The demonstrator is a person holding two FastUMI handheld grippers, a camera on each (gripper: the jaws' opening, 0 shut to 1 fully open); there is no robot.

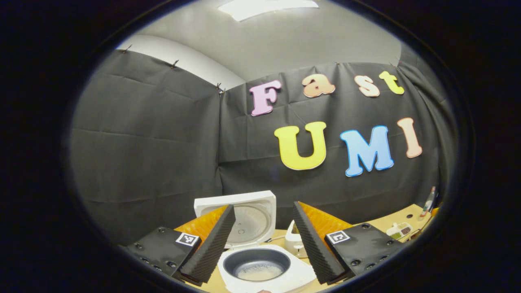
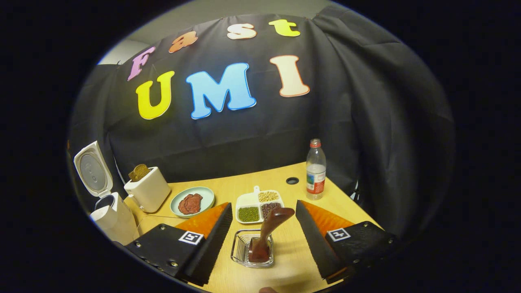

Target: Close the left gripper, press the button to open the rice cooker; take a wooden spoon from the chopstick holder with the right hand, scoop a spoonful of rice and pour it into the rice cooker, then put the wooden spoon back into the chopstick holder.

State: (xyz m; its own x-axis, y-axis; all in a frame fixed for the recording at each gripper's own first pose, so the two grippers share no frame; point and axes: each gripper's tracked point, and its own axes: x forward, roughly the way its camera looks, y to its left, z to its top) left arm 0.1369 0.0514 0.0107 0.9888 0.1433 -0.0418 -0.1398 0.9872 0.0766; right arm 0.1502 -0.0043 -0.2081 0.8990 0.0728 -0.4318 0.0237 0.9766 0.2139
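In the left gripper view, the left tongs (image 1: 263,244) are seen spread wide, their two wedge-shaped fingers faced with ribbed black foam and backed with orange, nothing held between them. Between and below the fingers the white rice cooker (image 1: 260,266) is seen on the pale wooden counter (image 1: 386,223), its square, round-cornered lid (image 1: 240,215) raised upright behind the body. The dark, smooth round inner pot (image 1: 256,263) is exposed, and a shallow layer of pale rice is visible at its bottom. In the right gripper view, the right tongs (image 2: 264,240) are likewise spread apart and empty, with the same ribbed foam faces. Between them, apart from both fingers, the chopstick holder (image 2: 243,249), a small square basket of thin shiny wire, is seen standing on the counter, and the wooden spoon (image 2: 268,232) is set in it, dark reddish-brown and smooth, bowl down, with its rounded handle leaning up to the right. Just beyond the holder a white four-compartment dish (image 2: 260,206) is seen, filled with white, tan, green and dark grains. To its left a round pale green plate (image 2: 192,201) carries a reddish-brown lump, and farther left a boxy white toaster (image 2: 147,189) is seen with a brown slice in its slot. A clear plastic bottle (image 2: 316,171) with a red cap stands upright near the counter's far edge.
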